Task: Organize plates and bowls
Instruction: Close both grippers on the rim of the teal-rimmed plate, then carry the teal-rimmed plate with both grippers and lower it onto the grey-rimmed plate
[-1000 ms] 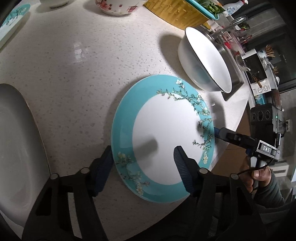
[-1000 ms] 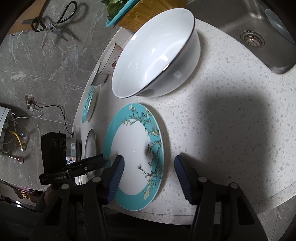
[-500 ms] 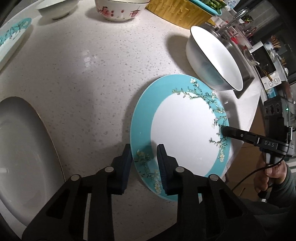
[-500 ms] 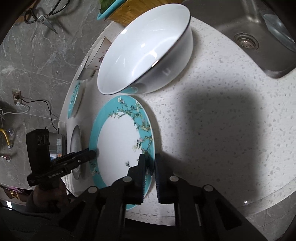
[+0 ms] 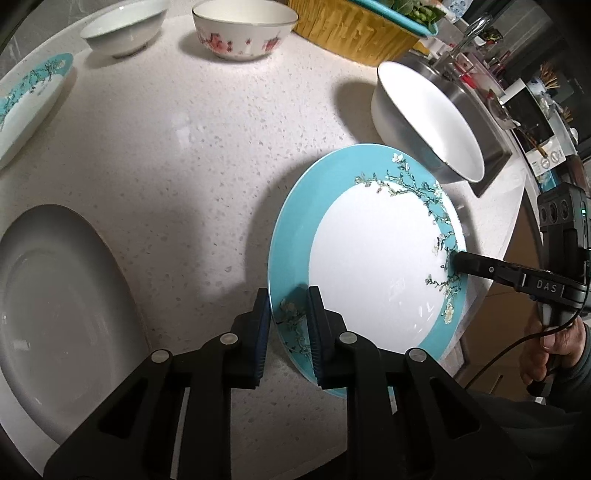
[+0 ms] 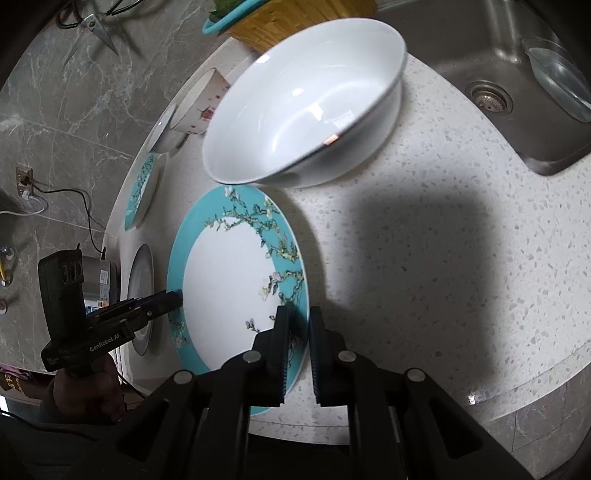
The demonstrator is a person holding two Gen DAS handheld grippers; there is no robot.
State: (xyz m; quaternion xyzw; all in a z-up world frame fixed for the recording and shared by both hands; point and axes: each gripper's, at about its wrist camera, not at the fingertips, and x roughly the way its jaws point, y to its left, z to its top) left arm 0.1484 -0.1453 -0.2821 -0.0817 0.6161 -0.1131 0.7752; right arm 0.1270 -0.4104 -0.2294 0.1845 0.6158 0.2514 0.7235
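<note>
A teal-rimmed plate with a flowering-branch pattern [image 5: 369, 266] [image 6: 229, 280] lies on the speckled white counter near its front edge. My left gripper [image 5: 288, 325] [image 6: 175, 299] straddles the plate's left rim. Its jaws are closing, with one pad on top of the rim and one under its edge, pressing it. My right gripper [image 6: 297, 332] [image 5: 456, 262] is shut on the opposite rim, over the branch pattern. A large white bowl [image 5: 436, 122] [image 6: 303, 110] stands just beyond the plate, close to its far rim.
A pale plate [image 5: 55, 295] lies left of the teal one. Farther back lie a second teal plate [image 5: 29, 96], a small white bowl [image 5: 122, 27], a flowered bowl [image 5: 243, 33] and a yellow basket [image 5: 354, 29]. A steel sink [image 6: 498, 55] sits to the right.
Both grippers stood open over the plate's opposite rims one second ago. Each has since closed onto its rim. The hands have barely shifted.
</note>
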